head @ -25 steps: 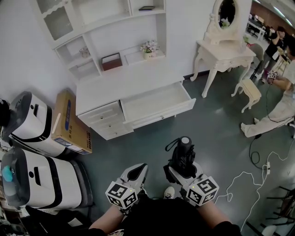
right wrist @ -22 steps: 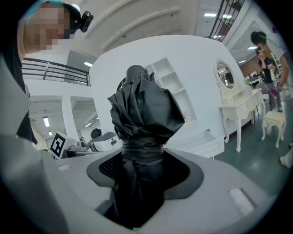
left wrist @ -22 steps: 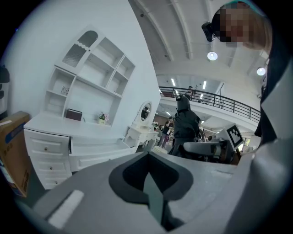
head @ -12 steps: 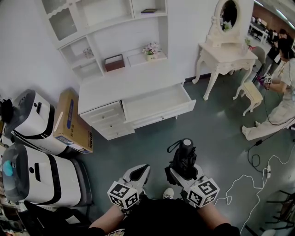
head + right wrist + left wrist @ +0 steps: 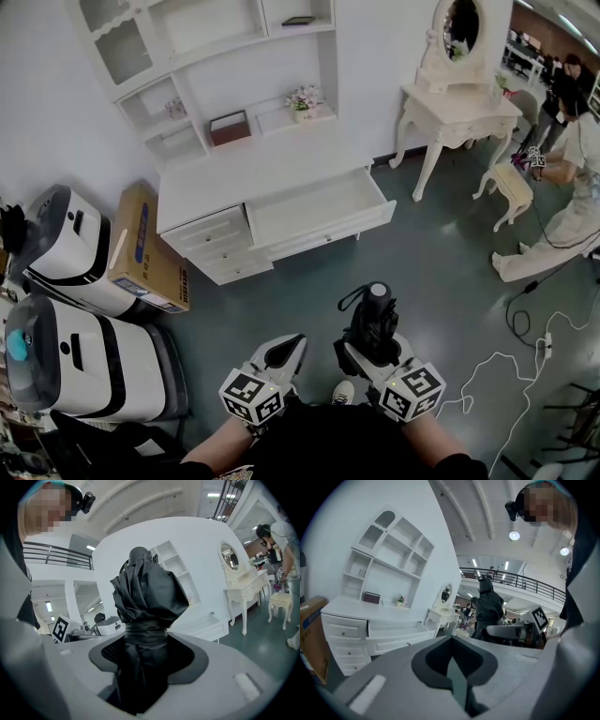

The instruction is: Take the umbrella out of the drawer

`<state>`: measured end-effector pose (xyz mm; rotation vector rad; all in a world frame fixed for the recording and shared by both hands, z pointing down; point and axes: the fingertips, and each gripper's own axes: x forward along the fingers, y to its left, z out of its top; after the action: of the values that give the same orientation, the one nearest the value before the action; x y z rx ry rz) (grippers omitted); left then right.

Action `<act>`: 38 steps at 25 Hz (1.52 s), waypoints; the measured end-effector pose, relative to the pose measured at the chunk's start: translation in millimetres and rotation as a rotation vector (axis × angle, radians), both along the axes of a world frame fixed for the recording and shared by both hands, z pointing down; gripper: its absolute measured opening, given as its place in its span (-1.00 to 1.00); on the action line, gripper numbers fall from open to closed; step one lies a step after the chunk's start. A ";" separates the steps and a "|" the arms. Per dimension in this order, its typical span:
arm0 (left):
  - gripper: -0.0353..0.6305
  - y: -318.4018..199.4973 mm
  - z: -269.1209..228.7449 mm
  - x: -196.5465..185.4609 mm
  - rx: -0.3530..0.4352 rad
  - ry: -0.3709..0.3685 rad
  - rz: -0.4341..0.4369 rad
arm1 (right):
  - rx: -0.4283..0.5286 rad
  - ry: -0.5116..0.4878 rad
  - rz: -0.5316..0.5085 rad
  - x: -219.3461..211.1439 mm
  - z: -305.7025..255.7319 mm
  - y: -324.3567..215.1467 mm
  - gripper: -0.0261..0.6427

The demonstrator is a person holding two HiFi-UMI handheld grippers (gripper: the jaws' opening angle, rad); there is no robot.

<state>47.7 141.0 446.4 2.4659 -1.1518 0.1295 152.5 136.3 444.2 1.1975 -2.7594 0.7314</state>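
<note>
1. Grasps the umbrella [image 5: 147,602] in the right tongs [image 5: 373,347], pads pressed on the banded waist of the folded bundle.
2. Holds it well clear of the open drawer [image 5: 330,228], out over the floor [image 5: 450,272] and close to the body.
3. Carries the left tongs [image 5: 279,352] clenched on nothing, just beside the right pair.
4. Sets the umbrella's long axis along the right tongs, pointing away from the body and roughly toward the bench [image 5: 253,169], with a rounded knob and a thin loop at the far end and the other end buried between the jaws.
5. Puts the umbrella wholly on the right side, so probably needs no help from the left hand for whatever follows.
6. Shows a bare white drawer interior from the head view, so likely leaves only carrying the umbrella off or setting it down.
7. Reads as soft matte black fabric, crumpled in loose folds above the band and cinched tight at it. Seems apt to squash under the pads rather than resist.
8. Contrasts with the hard, smooth, white-painted, square-edged bench and drawer, and with the flat grey-green floor.
</note>
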 end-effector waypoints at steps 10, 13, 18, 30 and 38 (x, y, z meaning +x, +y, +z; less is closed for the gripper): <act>-0.89 1.0 0.8 3.2 -0.003 -0.007 0.006 | -0.011 -0.005 -0.007 -0.1 3.4 1.7 -0.10; -0.89 1.4 0.7 3.7 -0.002 -0.008 0.005 | -0.011 -0.003 -0.011 0.0 3.4 1.8 -0.10; -0.89 3.7 2.4 3.1 -0.007 -0.009 0.006 | -0.012 0.003 -0.018 -1.8 5.4 3.2 -0.10; -0.89 2.0 5.1 5.6 -0.016 -0.014 0.012 | -0.030 -0.002 -0.010 1.5 10.8 -1.0 -0.10; -0.89 -1.2 7.3 6.2 -0.020 -0.016 0.013 | -0.032 -0.003 -0.005 2.2 12.1 -5.2 -0.10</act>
<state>53.9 139.8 453.8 2.4597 -1.1351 0.1636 154.7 131.1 456.3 1.1837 -2.7414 0.7736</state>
